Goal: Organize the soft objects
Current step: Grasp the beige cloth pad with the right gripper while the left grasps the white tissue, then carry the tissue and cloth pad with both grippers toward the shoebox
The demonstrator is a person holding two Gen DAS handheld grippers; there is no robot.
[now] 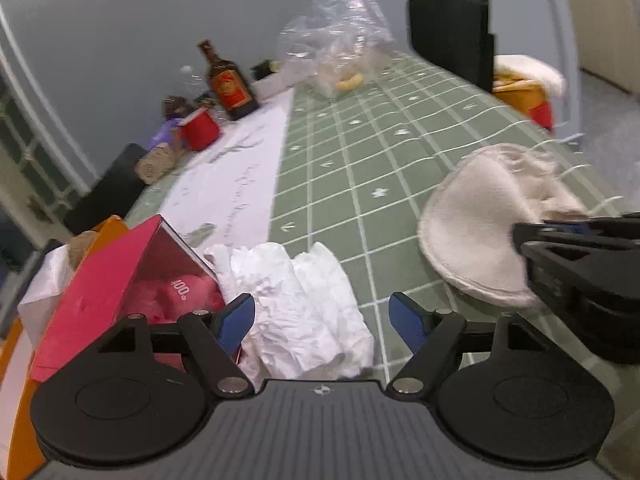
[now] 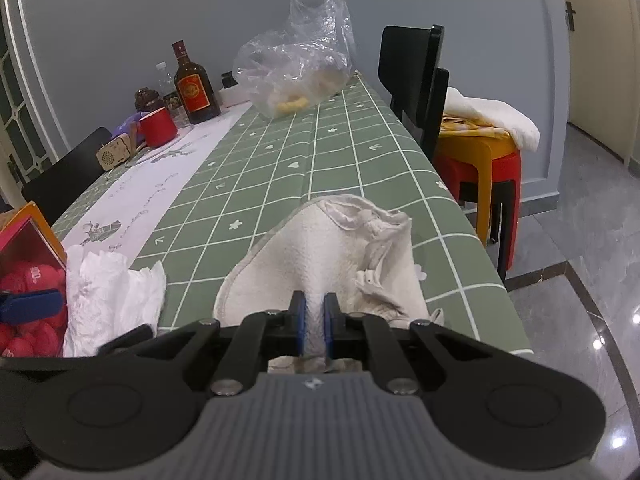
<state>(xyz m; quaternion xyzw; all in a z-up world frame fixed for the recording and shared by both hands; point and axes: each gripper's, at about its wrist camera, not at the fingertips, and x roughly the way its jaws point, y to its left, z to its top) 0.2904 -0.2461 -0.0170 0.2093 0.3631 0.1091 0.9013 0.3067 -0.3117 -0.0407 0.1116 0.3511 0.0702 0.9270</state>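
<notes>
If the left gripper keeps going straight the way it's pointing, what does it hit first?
Most likely the crumpled white paper. It lies right ahead, between the open left gripper fingers, nearer the left one, beside the red box. Beyond it is only green tablecloth. Depth is hard to judge here.

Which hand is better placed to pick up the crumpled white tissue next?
Left. The left gripper has its jaws open right over the white tissue, while the right gripper is already shut on the beige cloth.
</notes>
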